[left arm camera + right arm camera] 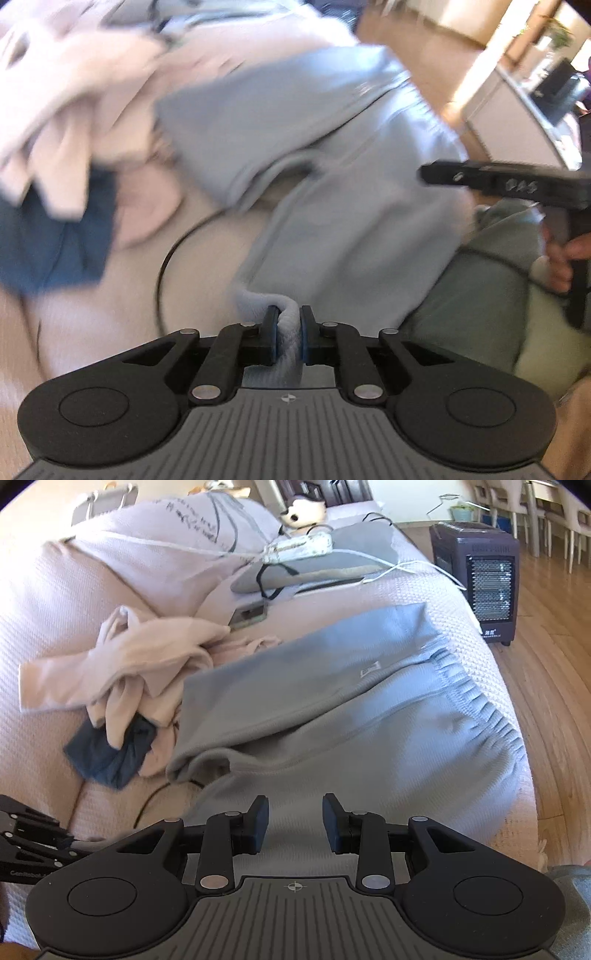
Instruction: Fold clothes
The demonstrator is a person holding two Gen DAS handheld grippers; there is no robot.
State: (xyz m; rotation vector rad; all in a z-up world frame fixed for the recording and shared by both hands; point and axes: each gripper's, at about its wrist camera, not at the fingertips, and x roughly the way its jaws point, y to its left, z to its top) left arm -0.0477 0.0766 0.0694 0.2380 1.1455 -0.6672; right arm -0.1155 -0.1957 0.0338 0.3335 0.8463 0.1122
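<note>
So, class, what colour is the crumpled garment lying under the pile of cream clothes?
Dark blue garment, clearest in the right wrist view, beneath the cream clothes.

Left gripper (287, 334) jaws are clamped together; right gripper (294, 821) jaws are spread.

sweatpants (332, 701): pale blue-grey, small white label | crumpled top (147, 657): cream-pink | cloth beneath it (107, 760): dark navy | sofa cover (55, 602): pink waffle weave | heater (480, 576): dark brown, possibly purple-tinted | floor (554, 664): warm wood grain | gripper pads (260, 825): blue
</note>
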